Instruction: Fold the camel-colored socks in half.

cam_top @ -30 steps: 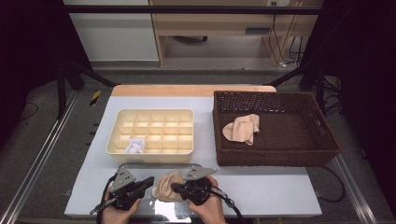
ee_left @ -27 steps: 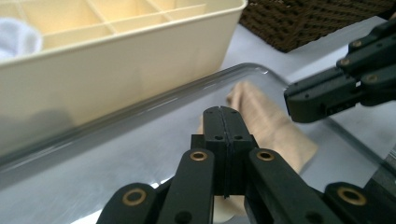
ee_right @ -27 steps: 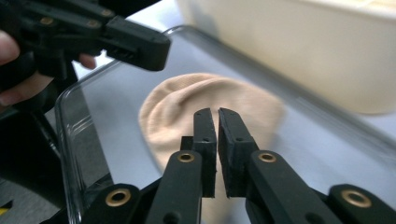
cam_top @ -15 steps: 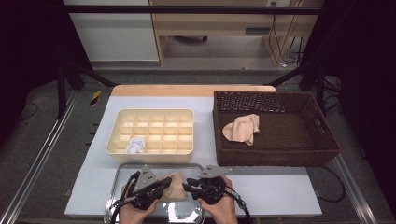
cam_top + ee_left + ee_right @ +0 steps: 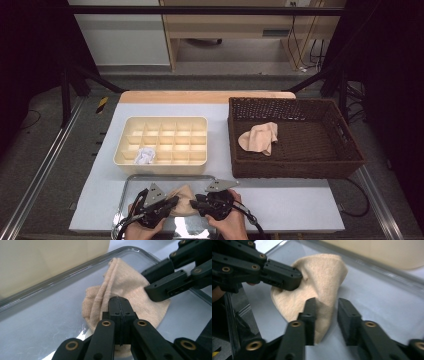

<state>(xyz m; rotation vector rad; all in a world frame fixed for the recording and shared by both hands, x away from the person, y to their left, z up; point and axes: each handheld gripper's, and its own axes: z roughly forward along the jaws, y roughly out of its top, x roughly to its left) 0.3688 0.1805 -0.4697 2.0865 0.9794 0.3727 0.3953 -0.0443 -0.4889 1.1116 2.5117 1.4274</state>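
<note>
Beige sock (image 5: 182, 200) lies crumpled on a clear tray (image 5: 165, 178) at the near edge of the tabletop (image 5: 300, 200), between the two grippers. Left gripper (image 5: 172, 202) comes in from the sock's left; in the left gripper view its jaws are pressed together, pinching a fold of the sock (image 5: 120, 285). Right gripper (image 5: 196, 202) faces it from the other side. Its jaws have just been opening and closing a little; in the right gripper view they stand partly apart, one jaw lying against the sock (image 5: 317, 285), the other clear of it over bare tray, so no grip there. The left gripper's closed tip (image 5: 287, 277) shows in that view biting the sock's upper edge.

Behind the tray, a cream divided box (image 5: 165, 122) with a small white crumpled item (image 5: 144, 156) in a near-left compartment. To the right, a dark wicker basket (image 5: 350, 150) holding a second beige sock (image 5: 260, 137).
</note>
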